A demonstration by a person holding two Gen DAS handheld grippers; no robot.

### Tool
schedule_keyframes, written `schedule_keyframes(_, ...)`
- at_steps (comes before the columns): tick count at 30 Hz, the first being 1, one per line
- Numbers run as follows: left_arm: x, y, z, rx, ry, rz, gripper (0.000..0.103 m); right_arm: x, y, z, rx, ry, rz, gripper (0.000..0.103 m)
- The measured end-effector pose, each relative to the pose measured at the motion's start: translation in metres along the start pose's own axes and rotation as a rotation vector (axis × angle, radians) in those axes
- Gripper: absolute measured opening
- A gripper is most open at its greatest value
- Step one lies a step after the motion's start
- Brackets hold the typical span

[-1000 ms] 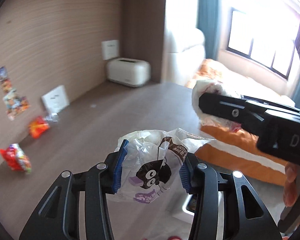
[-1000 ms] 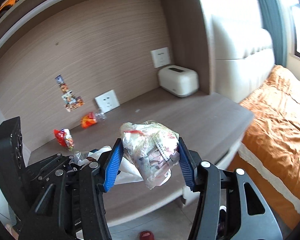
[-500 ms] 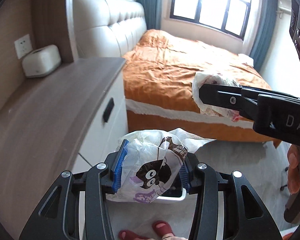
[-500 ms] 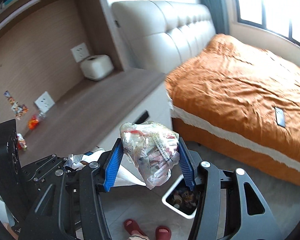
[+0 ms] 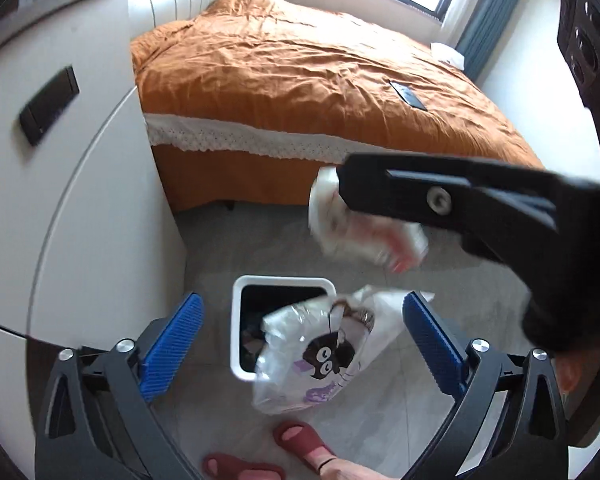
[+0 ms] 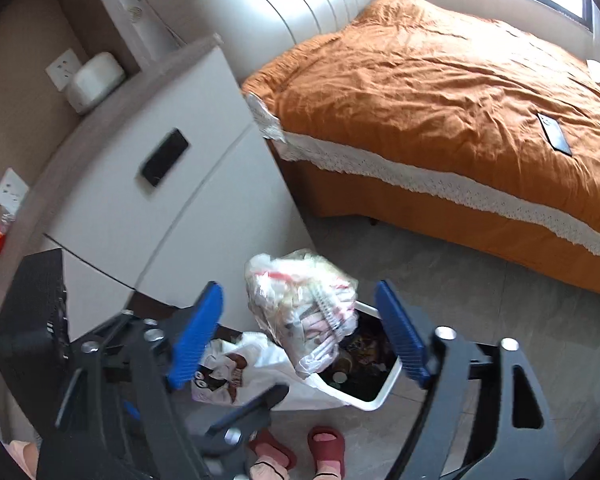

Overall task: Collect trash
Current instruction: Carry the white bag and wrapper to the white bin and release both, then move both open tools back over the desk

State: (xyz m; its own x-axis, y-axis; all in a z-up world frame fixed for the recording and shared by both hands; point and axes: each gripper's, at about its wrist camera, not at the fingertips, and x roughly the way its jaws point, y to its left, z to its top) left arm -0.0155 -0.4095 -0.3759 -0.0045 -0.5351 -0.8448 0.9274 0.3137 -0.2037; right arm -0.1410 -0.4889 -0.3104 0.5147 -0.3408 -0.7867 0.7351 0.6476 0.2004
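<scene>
My crinkled clear wrapper with the cartoon-cat print (image 5: 320,356) hangs loose just over the white square-rimmed bin (image 5: 244,288), between the ribbed blue pads of my left gripper (image 5: 300,344), whose jaws are opening wide and no longer touch it. Beside the bin, my right gripper (image 6: 300,328) is opening too, its crumpled clear bag of scraps (image 6: 304,308) free between the pads. A second ago both were clamped tight above the wooden desk; now grey floor tiles, red slippers (image 5: 300,440) and the rumpled orange bed (image 5: 300,72) surround the bin.
</scene>
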Motion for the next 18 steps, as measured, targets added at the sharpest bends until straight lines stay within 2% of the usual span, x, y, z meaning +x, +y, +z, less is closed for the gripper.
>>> schedule_keyframes(4,0.054,0.015,-0.020,-0.009,0.043,0.030,0.098,0.048,-0.029,-0.025,0.044,0.056,-0.042,0.099)
schedule_keyframes(7,0.075,0.022,-0.033,-0.031,0.060,0.037,0.098,0.067,-0.041,-0.041,0.062,0.083,-0.052,0.099)
schedule_keyframes(12,0.069,0.021,-0.039,-0.036,0.063,0.047,0.098,0.067,-0.039,-0.048,0.057,0.104,-0.044,0.099)
schedule_keyframes(18,0.034,0.020,-0.016,-0.055,0.025,0.058,0.098,0.033,-0.021,-0.027,0.031,0.067,-0.020,0.099)
